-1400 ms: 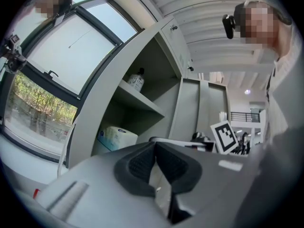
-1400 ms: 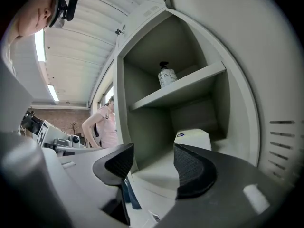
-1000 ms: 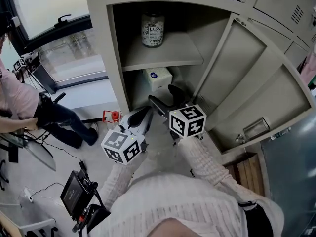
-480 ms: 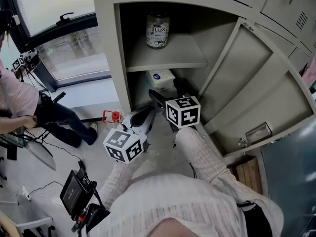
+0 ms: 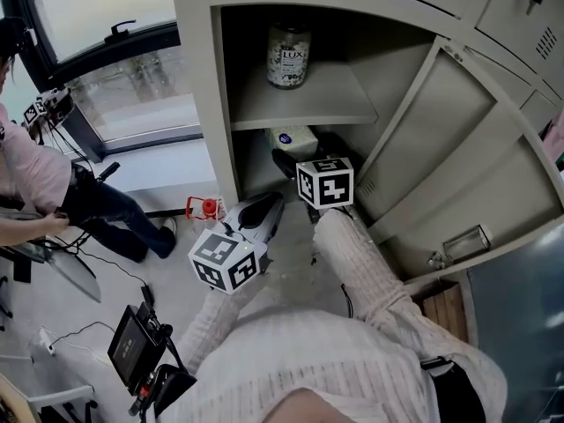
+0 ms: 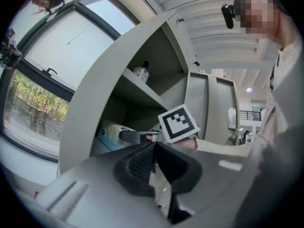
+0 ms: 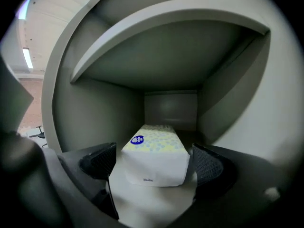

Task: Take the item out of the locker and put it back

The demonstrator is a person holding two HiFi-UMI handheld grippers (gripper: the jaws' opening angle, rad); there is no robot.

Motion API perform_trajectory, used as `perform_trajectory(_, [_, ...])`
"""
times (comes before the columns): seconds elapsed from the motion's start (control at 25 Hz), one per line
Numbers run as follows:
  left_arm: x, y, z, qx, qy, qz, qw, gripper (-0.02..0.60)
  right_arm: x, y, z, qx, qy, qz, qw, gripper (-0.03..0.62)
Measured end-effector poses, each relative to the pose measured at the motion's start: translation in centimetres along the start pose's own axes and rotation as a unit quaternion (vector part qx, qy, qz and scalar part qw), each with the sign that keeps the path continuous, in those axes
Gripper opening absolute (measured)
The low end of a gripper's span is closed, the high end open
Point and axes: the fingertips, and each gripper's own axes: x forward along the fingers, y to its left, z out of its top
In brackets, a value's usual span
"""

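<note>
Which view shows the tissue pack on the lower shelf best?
The right gripper view: the tissue pack fills the centre, between the open right gripper's jaws. The head view shows only its top; the left gripper view, a corner.

1. Tissue pack (image 5: pixel 295 137): near end hidden behind the right-hand marker cube (image 5: pixel 325 181), head view.
2. Bottle (image 5: pixel 288 54): the label's smaller print is too small to read.
3. Locker door (image 5: pixel 458 139): cut off by the right edge.
4. Bystander (image 5: pixel 31 170): cropped at the left edge.
5. Pack's front print, right gripper view: illegible.
</note>
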Motion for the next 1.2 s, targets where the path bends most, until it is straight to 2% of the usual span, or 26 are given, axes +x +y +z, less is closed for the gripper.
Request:
perform_trajectory(0.68, [-0.6, 1.0, 0.1, -0.010, -0.004, 0.012, 0.9999, 0.008, 3.9, -0.1, -1.1, -0.005, 0.051, 0.014, 0.999, 0.506])
perform_trajectory(1.2, [-0.9, 1.0, 0.0, -0.018, -0.007, 0.012, 0.9998, 0.006, 4.3, -0.7, -1.3, 0.011, 0.054, 0.003, 0.998, 0.479])
